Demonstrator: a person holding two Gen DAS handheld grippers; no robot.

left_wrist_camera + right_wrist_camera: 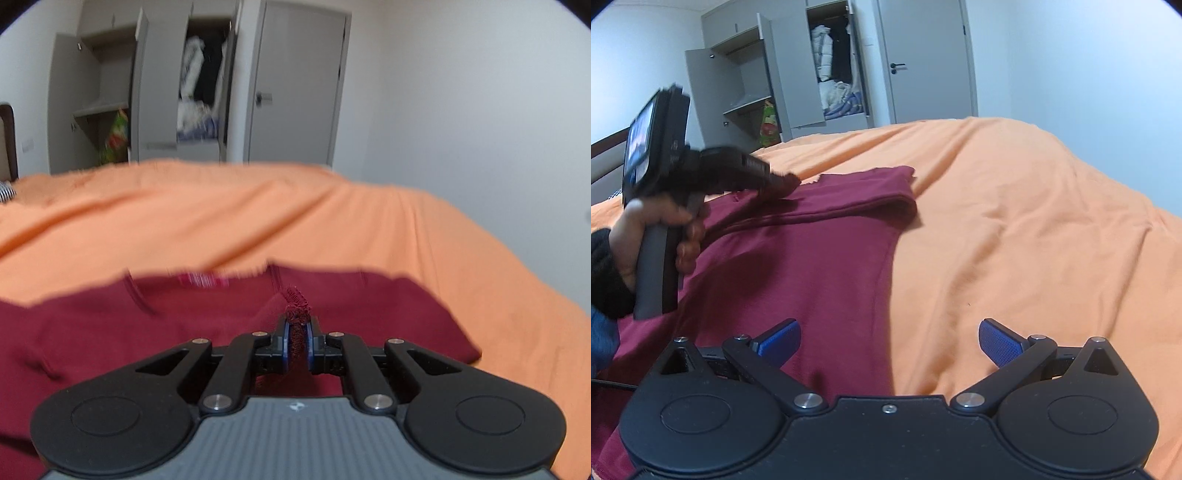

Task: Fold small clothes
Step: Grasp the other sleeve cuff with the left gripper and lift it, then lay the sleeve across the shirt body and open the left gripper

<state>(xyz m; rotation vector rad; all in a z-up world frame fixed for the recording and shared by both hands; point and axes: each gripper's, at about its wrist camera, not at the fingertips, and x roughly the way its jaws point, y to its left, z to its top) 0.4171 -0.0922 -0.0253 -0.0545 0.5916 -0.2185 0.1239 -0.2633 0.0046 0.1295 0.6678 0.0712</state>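
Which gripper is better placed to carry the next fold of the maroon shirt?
Left. The left gripper is already shut on a seam of the maroon shirt. The right gripper has its jaws wide open, holding nothing, above the shirt's edge and the orange bedspread.

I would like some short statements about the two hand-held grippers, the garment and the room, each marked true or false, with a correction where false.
1. The left hand-held gripper is shut on a seam of the dark red garment. True.
2. The right hand-held gripper is shut on the garment too. False: its jaws stand wide open and hold nothing.
3. The garment lies on an orange bedsheet. True.
4. All wardrobe doors are closed. False: some doors stand open, with clothes visible inside.
5. The room door behind the bed is closed. True.
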